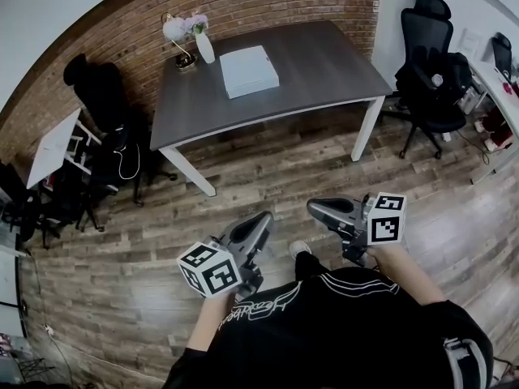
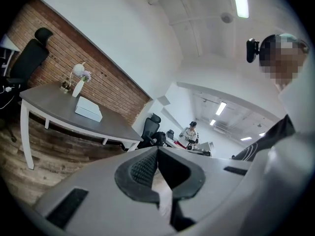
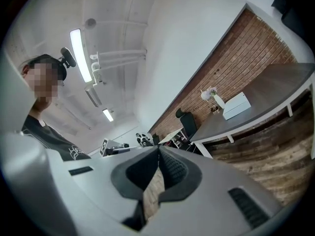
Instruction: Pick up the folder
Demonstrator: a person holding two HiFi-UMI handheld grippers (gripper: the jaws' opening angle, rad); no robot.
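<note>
A pale, flat folder point(image 1: 248, 70) lies on the dark grey table point(image 1: 324, 67) by the brick wall, well ahead of me across the wooden floor. It shows as a small white block point(image 2: 88, 108) in the left gripper view and again as a white block point(image 3: 236, 105) in the right gripper view. My left gripper point(image 1: 264, 220) is held low in front of my body, shut and empty. The right gripper point(image 1: 315, 207) is level with it on the right, also shut with nothing between its jaws. Both point toward the table from a distance.
A white vase with flowers point(image 1: 203, 40) and a small desk lamp point(image 1: 180, 43) stand at the table's far left corner. Black office chairs point(image 1: 430, 71) stand to the right, another chair and cluttered desks point(image 1: 97, 136) to the left. Bare wooden floor point(image 1: 268, 185) lies between me and the table.
</note>
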